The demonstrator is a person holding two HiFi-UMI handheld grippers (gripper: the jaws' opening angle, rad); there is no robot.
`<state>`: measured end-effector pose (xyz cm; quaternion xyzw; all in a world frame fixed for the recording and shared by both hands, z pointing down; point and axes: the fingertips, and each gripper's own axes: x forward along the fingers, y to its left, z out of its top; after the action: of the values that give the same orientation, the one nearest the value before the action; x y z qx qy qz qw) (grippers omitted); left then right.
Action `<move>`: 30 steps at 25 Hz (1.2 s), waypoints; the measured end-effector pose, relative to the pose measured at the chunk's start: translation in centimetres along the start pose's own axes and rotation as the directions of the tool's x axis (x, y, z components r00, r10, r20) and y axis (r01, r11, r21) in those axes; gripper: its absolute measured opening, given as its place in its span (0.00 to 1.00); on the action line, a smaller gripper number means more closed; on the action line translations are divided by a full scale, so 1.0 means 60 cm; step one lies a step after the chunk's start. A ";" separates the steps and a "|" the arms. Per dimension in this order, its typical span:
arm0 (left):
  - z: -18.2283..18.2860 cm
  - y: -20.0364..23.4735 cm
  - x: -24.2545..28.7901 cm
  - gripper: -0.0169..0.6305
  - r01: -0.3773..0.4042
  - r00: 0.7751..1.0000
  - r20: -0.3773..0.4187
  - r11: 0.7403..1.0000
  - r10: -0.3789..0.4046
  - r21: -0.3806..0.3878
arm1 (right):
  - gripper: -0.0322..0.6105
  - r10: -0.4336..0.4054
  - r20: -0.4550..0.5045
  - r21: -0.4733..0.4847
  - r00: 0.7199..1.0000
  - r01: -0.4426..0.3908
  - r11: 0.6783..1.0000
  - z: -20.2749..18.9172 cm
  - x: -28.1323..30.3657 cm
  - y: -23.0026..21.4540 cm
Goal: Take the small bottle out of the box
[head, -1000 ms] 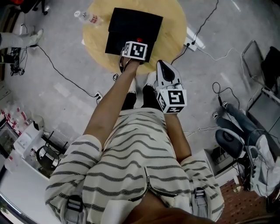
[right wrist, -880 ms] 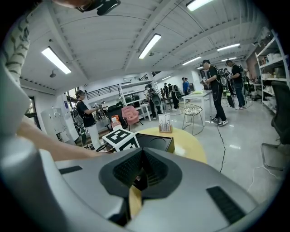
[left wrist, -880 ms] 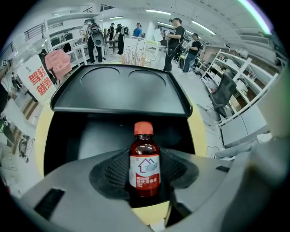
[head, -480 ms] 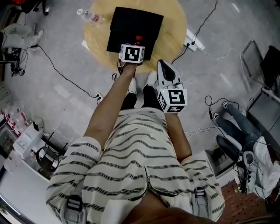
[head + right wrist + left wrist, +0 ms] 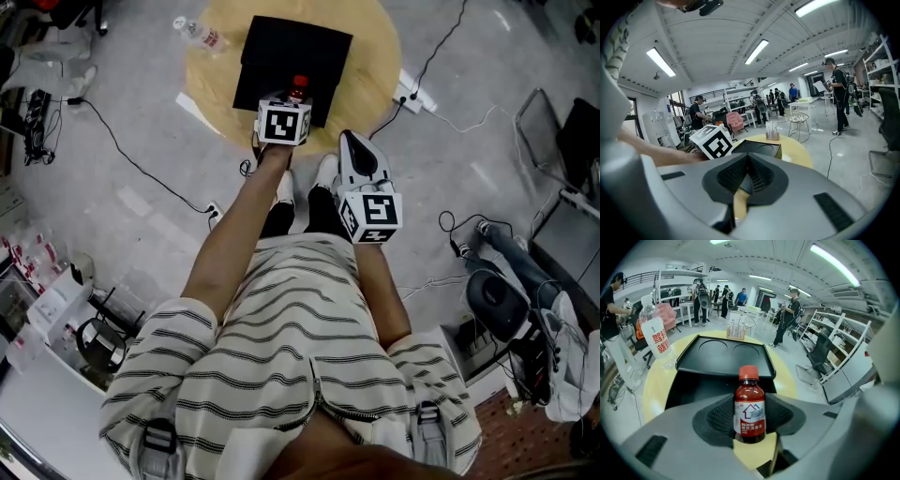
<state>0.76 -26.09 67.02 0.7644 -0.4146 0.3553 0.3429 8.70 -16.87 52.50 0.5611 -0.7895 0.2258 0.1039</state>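
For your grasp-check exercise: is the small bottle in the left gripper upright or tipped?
Upright. The bottle stands with its red cap on top, held between the left gripper's jaws.

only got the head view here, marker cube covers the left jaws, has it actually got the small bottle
Observer: Yes. In the left gripper view, the left gripper has its jaws closed on the small bottle, which stands upright.
Operator: is it clear of the box
Observer: Nearly, it seems. The yellow table top shows under its base, and the black box lies behind it.
Operator: right one carrying anything
Observer: No. The right gripper has its jaws together, with nothing between them.
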 end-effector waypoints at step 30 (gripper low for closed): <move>0.052 -0.061 -0.143 0.36 0.067 0.964 0.258 0.998 -0.064 -0.001 | 0.08 -0.040 0.102 -0.046 0.994 0.045 0.998 0.049 -0.056 0.014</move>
<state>1.31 -23.74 57.46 0.8157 -0.4318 0.2395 0.3013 9.36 -15.22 48.32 0.5858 -0.7869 0.1756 0.0822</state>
